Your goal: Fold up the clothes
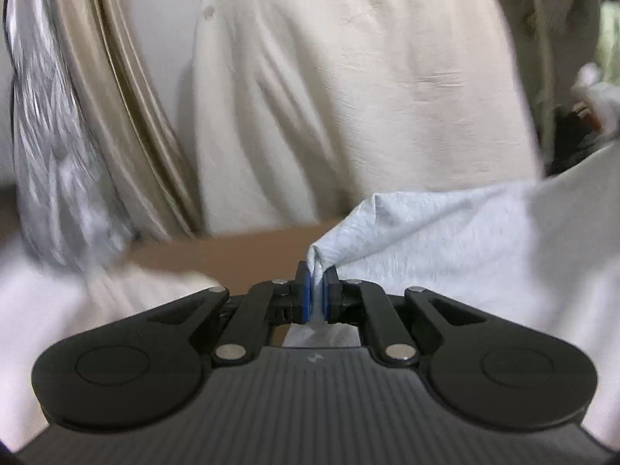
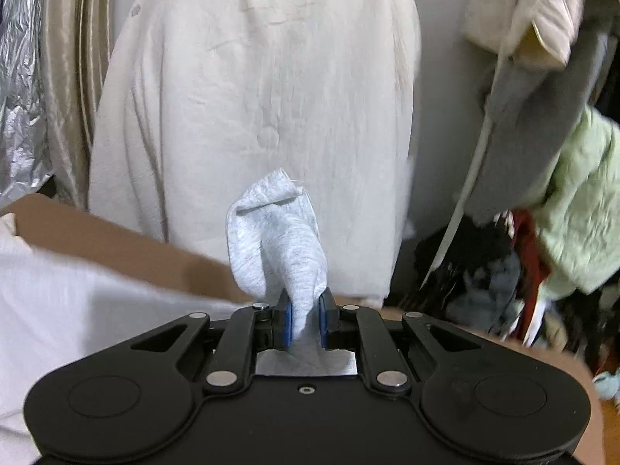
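A light grey garment (image 1: 465, 240) is held lifted in front of the hanging cream shirt (image 1: 348, 77). The left gripper (image 1: 317, 290) is clamped on one bunched edge, the right gripper (image 2: 306, 321) on another, above a brown cardboard surface (image 2: 116, 232).

Your right gripper (image 2: 304, 319) has its jaws clamped on a bunched fold of the light grey garment (image 2: 277, 240), which stands up above the blue pads (image 2: 287, 323) in a rumpled peak. Behind it hangs a cream shirt (image 2: 255, 89). A brown cardboard edge (image 2: 116, 236) runs across at left, and a heap of mixed clothes (image 2: 542, 232) sits at right.
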### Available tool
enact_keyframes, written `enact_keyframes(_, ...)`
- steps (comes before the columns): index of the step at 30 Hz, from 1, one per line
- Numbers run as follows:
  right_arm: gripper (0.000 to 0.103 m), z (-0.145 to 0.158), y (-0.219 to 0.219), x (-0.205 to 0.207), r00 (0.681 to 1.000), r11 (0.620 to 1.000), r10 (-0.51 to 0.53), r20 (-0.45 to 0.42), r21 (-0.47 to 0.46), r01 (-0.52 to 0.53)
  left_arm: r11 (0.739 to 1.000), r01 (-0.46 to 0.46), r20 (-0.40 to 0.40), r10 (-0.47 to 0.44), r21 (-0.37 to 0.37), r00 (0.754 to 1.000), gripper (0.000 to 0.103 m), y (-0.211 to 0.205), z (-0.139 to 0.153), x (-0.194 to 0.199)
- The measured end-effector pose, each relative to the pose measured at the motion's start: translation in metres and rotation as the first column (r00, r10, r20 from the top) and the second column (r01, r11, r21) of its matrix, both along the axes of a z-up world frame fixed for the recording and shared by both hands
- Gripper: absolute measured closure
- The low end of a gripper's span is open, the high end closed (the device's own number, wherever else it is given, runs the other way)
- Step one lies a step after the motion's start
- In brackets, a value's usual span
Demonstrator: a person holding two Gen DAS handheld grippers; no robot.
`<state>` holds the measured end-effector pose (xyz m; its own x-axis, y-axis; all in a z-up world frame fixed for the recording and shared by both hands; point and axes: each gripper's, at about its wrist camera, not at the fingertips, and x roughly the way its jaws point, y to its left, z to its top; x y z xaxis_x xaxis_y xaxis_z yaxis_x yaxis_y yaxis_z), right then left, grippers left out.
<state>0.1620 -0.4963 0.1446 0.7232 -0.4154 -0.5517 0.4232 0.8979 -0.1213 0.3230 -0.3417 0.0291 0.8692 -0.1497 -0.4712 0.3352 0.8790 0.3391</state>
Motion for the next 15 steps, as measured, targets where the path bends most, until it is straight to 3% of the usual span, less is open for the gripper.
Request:
enact_keyframes(3, 0.089, -0.016, 0.004, 0.027, 1.0, 0.998, 0.003, 0.015, -0.065, -0.002, 0.997, -0.035, 0.056, 0.031, 0.065, 0.998, 0.097, -0.016, 0.003, 0.04)
enact_keyframes(5, 0.089, -0.031, 0.009, 0.047, 1.0, 0.994, 0.007, 0.022, -0.113, -0.005, 0.993, -0.074, 0.0, 0.074, 0.089, 0.997, 0.097, -0.027, -0.008, 0.065)
enact_keyframes(6, 0.084, -0.043, 0.01, 0.056, 1.0, 0.995, 0.028, 0.005, -0.093, -0.027, 0.99, -0.093, -0.031, 0.097, 0.102, 0.995, 0.097, -0.032, -0.014, 0.078)
enact_keyframes(8, 0.078, -0.058, 0.002, 0.063, 0.998, 0.998, 0.069, -0.006, 0.012, -0.069, 0.979, -0.145, -0.079, 0.158, 0.146, 0.984, 0.097, -0.039, -0.04, 0.102)
enact_keyframes(10, 0.062, -0.068, -0.006, 0.06, 0.997, 0.989, 0.074, 0.025, 0.125, -0.076, 0.966, -0.18, -0.111, 0.202, 0.186, 0.973, 0.097, -0.041, -0.069, 0.121)
enact_keyframes(13, 0.056, -0.077, -0.033, 0.039, 0.999, 0.966, 0.017, 0.048, 0.258, -0.029, 0.948, -0.194, -0.143, 0.234, 0.251, 0.962, 0.097, -0.039, -0.114, 0.138)
enact_keyframes(15, 0.055, -0.086, -0.054, 0.02, 1.0, 0.953, -0.003, 0.017, 0.302, -0.002, 0.941, -0.183, -0.145, 0.231, 0.285, 0.962, 0.096, -0.036, -0.135, 0.142)
